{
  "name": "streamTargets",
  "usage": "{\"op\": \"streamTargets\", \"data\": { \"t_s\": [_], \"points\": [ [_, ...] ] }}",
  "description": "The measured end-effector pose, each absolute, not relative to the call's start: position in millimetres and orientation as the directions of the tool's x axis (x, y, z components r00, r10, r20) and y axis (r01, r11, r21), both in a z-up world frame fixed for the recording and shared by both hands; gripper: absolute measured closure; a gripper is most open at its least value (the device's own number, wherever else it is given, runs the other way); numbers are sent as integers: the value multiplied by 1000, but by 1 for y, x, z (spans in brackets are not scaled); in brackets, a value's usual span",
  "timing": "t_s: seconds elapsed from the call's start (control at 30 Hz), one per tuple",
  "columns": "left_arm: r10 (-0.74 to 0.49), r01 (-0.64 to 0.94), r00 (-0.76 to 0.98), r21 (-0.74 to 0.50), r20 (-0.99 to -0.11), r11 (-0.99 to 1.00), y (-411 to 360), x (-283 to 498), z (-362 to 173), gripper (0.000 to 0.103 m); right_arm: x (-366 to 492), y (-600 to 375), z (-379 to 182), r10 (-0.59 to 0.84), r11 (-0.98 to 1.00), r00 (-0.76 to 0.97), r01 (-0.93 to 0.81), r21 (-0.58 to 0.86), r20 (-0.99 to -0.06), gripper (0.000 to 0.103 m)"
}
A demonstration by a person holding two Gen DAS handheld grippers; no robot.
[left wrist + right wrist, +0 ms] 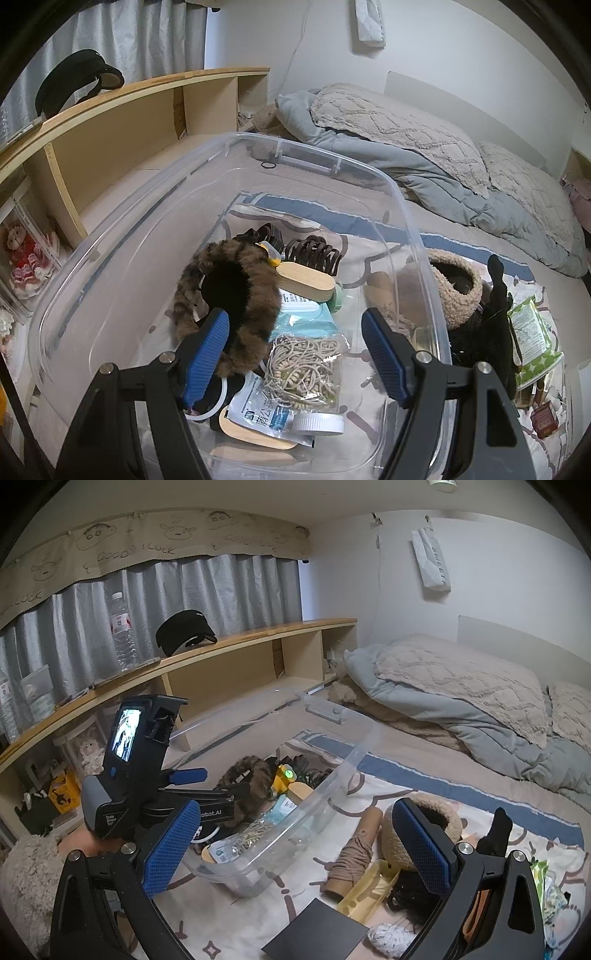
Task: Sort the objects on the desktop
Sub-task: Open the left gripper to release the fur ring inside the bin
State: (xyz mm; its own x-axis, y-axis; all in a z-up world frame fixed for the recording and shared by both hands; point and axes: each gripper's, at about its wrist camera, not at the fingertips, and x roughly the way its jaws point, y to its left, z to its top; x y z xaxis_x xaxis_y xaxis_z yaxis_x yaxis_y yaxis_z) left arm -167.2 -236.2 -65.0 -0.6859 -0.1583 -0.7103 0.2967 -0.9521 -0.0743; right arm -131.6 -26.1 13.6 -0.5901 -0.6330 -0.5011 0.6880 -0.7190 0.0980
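A clear plastic bin (pixel 122 232) stands on the bed. It holds a furry brown headband (pixel 258 280), a dark hair claw (pixel 314 253), a wooden brush (pixel 306 282), a bag of hair ties (pixel 303 365) and a white lid (pixel 319 422). My left gripper (pixel 293 317) hangs open over the bin; its left finger is against the furry headband and nothing is pinched. In the right wrist view it (pixel 229 797) shows above the bin (pixel 354 760). My right gripper (pixel 295 808) is open and empty above the mat. A cream fuzzy scrunchie (pixel 388 834), a twine roll (pixel 354 853) and a yellow tray (pixel 369 890) lie beneath it.
A black card (pixel 317 930), a black clip (pixel 495 834) and a green wipes pack (pixel 532 332) lie right of the bin. A wooden shelf (pixel 221 646) with a black cap (pixel 181 631) and a water bottle (pixel 123 627) runs along the left. A bunched grey blanket (pixel 461 701) lies behind.
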Motion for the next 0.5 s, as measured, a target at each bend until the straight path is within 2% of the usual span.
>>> {"op": "streamTargets", "data": {
  "t_s": [0.3, 0.5],
  "points": [
    [-183, 327, -709, -88, -681, -941, -248, -156, -54, 29, -135, -18, 13, -619, -746, -613, 655, 123, -490, 0],
    [-208, 390, -751, -166, -627, -906, -274, -134, -35, 29, -142, -6, 9, -607, -773, -627, 609, 179, -489, 1]
  ]
}}
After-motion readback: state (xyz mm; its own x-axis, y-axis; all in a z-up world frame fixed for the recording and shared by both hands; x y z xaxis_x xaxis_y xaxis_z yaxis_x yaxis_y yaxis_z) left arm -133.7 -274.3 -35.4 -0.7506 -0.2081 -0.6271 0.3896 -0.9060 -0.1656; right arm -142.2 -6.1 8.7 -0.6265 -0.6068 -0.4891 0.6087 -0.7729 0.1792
